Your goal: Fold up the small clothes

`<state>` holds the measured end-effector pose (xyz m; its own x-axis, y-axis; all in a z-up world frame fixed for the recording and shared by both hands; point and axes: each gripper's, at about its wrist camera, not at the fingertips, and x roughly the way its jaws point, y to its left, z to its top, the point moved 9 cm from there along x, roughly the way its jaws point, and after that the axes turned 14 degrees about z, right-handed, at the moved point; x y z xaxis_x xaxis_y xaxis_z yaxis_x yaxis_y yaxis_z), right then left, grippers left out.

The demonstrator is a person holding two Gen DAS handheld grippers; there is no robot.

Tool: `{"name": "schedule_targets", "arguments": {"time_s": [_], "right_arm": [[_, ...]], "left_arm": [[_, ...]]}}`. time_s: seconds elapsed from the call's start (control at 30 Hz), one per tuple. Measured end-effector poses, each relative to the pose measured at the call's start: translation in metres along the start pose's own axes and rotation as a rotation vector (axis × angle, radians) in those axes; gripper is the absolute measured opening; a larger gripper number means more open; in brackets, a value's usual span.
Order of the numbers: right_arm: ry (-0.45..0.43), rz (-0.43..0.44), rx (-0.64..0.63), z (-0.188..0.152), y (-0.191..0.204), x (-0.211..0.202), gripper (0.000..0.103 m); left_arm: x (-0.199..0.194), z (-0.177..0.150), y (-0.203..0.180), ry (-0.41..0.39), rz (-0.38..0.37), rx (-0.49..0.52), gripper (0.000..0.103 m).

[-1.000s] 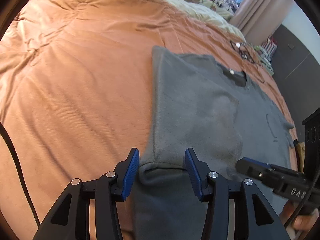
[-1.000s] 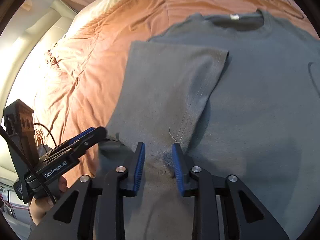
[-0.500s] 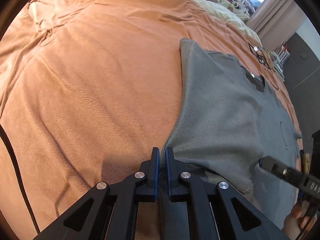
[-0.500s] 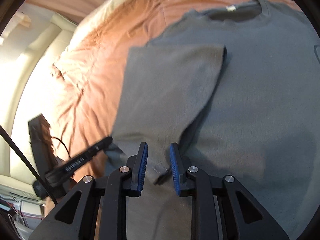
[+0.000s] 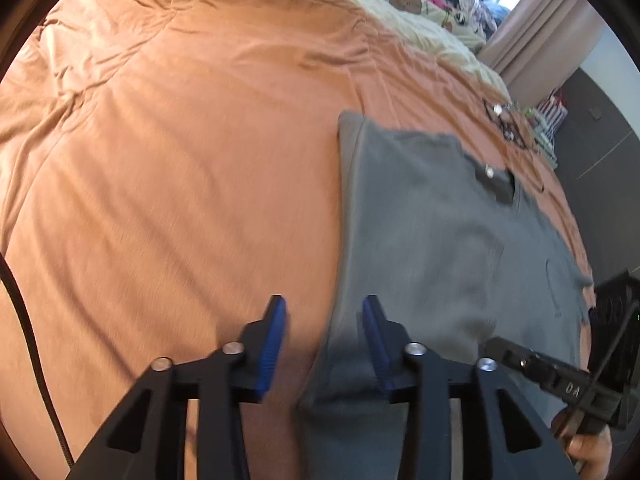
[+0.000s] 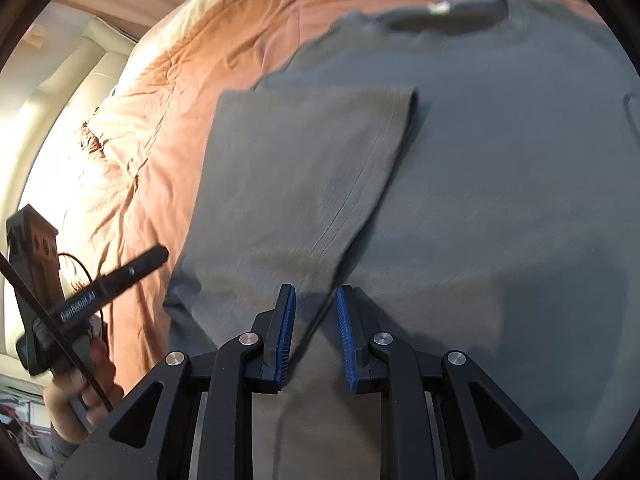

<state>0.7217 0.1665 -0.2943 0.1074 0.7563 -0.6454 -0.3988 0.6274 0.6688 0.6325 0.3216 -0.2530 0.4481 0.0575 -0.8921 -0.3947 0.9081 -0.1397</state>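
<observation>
A grey T-shirt (image 5: 440, 240) lies flat on the orange bedspread (image 5: 180, 160), collar away from me. Its left side and sleeve are folded over onto the body as a flat panel (image 6: 304, 176). My left gripper (image 5: 324, 308) hovers over the shirt's left folded edge; its jaws are opening, and that edge lies loose under the gap. My right gripper (image 6: 316, 296) sits low over the panel's slanted lower edge, open, jaws a narrow gap apart with nothing pinched between the pads. In the right wrist view a hand (image 6: 80, 400) holds the left gripper at the lower left.
A cream printed blanket (image 5: 420, 12) and a pile of clothes lie at the far end of the bed. Dark glasses with a cord (image 5: 504, 124) rest beyond the collar. A curtain (image 5: 548, 28) and dark wall stand to the right. A black cable (image 5: 24, 320) trails on the left.
My left gripper shut on the shirt's left edge half a second ago and has since opened, letting the edge go. The right gripper has sunk closer to the shirt, its gap slightly narrower.
</observation>
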Motion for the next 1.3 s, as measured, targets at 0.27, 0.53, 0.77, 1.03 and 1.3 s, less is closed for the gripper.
{"name": "schedule_targets", "arguments": {"time_s": [0.27, 0.53, 0.77, 1.03, 1.3], "right_arm": [[-0.052, -0.059, -0.027, 0.043, -0.014, -0.021, 0.021], [-0.084, -0.169, -0.059, 0.056, -0.05, -0.082, 0.028], [-0.168, -0.245, -0.033, 0.042, -0.094, -0.173, 0.037], [-0.268, -0.42, 0.053, 0.014, -0.178, -0.297, 0.037], [-0.343, -0.51, 0.167, 0.011, -0.234, -0.36, 0.037]], "left_arm": [[0.029, 0.049, -0.029, -0.048, 0.031, 0.049, 0.043], [0.064, 0.089, -0.044, -0.085, 0.103, 0.12, 0.044], [0.079, 0.109, -0.053, -0.139, 0.144, 0.171, 0.014], [0.08, 0.115, -0.034, -0.154, 0.229, 0.151, 0.007], [0.088, 0.114, -0.029, -0.123, 0.25, 0.131, 0.009]]}}
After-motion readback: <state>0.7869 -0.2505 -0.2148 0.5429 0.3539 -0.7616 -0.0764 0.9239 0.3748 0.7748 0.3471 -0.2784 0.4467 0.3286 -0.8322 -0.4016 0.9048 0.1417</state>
